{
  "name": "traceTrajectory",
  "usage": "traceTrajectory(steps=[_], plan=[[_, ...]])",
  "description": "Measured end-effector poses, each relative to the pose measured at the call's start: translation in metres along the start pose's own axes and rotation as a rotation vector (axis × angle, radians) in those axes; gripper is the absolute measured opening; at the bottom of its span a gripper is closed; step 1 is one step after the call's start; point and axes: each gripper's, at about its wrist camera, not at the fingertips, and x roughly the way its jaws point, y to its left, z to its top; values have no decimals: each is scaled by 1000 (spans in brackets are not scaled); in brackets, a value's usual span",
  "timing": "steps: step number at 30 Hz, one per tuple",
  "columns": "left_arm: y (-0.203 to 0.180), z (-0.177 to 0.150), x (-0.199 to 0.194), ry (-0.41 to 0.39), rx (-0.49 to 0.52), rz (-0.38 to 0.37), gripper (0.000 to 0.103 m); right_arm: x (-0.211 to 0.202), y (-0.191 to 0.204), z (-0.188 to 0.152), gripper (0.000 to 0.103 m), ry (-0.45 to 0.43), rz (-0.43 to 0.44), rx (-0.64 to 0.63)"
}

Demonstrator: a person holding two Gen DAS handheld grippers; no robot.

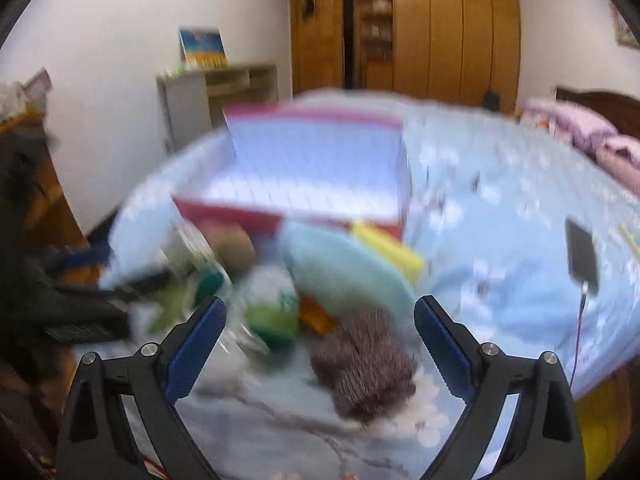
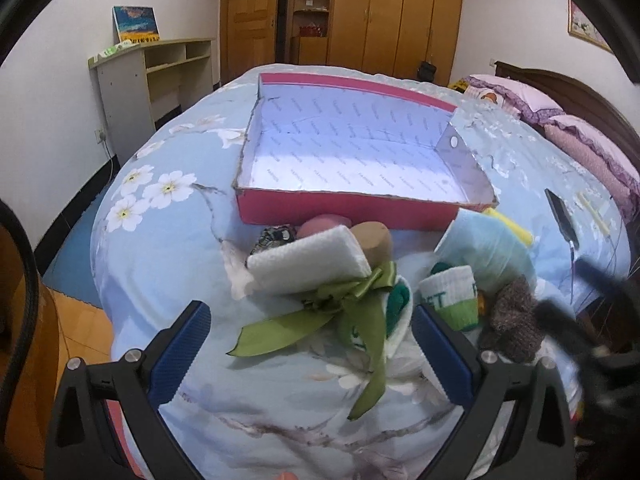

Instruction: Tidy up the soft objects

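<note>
1. my left gripper (image 1: pixel 320 344) has its fingers wide apart, holding nothing; the brown knit piece (image 1: pixel 366 368) lies between them.
2. my right gripper (image 2: pixel 310 350) gapes empty over the green ribbon (image 2: pixel 344 320).
3. the pink box (image 2: pixel 360 160) on the bed (image 2: pixel 160 240), farther off, holds nothing.

- Left wrist view: heavy motion blur smears the soft objects ahead of the left tongs (image 1: pixel 320 354); the tongs themselves stay sharp.
- Right wrist view: mostly sharp, with blur only to the right of the right tongs (image 2: pixel 311 354).
- Both views: soft, even indoor light, a bluish cast on the bed (image 2: pixel 160 240), fisheye bending and dark corners.
</note>
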Motion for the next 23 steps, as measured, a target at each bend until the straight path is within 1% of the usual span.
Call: traceTrajectory(steps=[1, 3, 6, 8, 10, 13, 19, 23], plan=[[3, 0, -5, -36, 4, 1, 98, 2, -3, -4, 102, 8, 2, 8], [13, -4, -7, -51, 20, -6, 98, 7, -7, -12, 102, 35, -4, 15], [12, -24, -2, -13, 71, 12, 98, 17, -8, -25, 102, 97, -14, 5], [4, -30, 3, 15, 114, 4, 98, 23, -4, -28, 102, 126, -4, -14], [-7, -32, 12, 53, 160, -18, 98, 23, -1, -28, 102, 128, 10, -31], [-11, -40, 14, 104, 181, -20, 98, 21, -2, -29, 102, 123, 19, -32], [-4, -44, 16, 116, 148, -21, 98, 15, -6, -32, 100, 97, 15, -14], [-5, -46, 20, 130, 152, -24, 98, 13, -6, -32, 100, 95, 4, -14]])
